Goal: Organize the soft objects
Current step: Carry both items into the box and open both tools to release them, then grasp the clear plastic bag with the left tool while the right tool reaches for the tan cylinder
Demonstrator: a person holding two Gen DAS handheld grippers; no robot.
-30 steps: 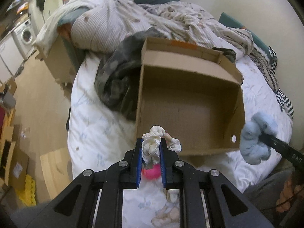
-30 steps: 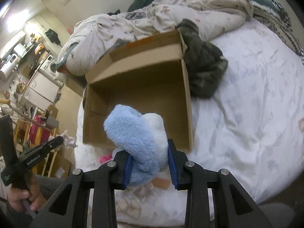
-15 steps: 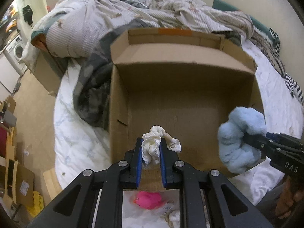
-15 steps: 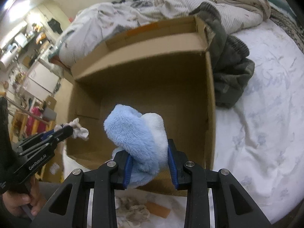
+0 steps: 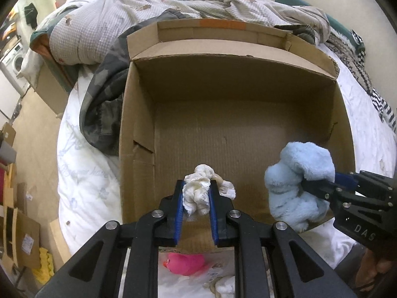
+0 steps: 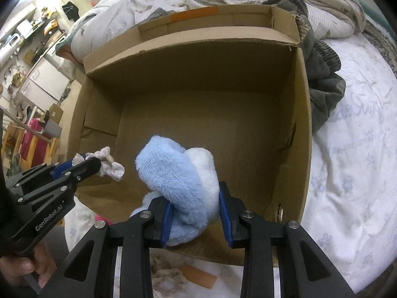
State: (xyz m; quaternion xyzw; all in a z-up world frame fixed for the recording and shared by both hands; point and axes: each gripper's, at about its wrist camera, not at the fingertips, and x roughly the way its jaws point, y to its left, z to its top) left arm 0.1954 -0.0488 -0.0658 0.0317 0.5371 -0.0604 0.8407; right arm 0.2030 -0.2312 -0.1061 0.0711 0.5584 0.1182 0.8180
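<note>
An open, empty cardboard box (image 5: pixel 139 114) lies on the bed, also in the right wrist view (image 6: pixel 302 114). My left gripper (image 5: pixel 197 196) is shut on a small white rag toy (image 5: pixel 198 193) and holds it over the box's near edge; it shows at the left of the right wrist view (image 6: pixel 109 166). My right gripper (image 6: pixel 194 206) is shut on a fluffy light-blue plush (image 6: pixel 178 173), over the near right part of the box, also seen in the left wrist view (image 5: pixel 297 183).
A pink soft toy (image 5: pixel 186 263) and a beige rag (image 6: pixel 166 278) lie on the white sheet (image 6: pixel 352 173) before the box. A dark camouflage garment (image 5: pixel 104 104) and a rumpled duvet (image 5: pixel 124 19) lie beside and behind it. The floor (image 5: pixel 29 129) drops off left.
Both grippers moved forward with their toys, from in front of the box to over its near edge. The box now fills both views.
</note>
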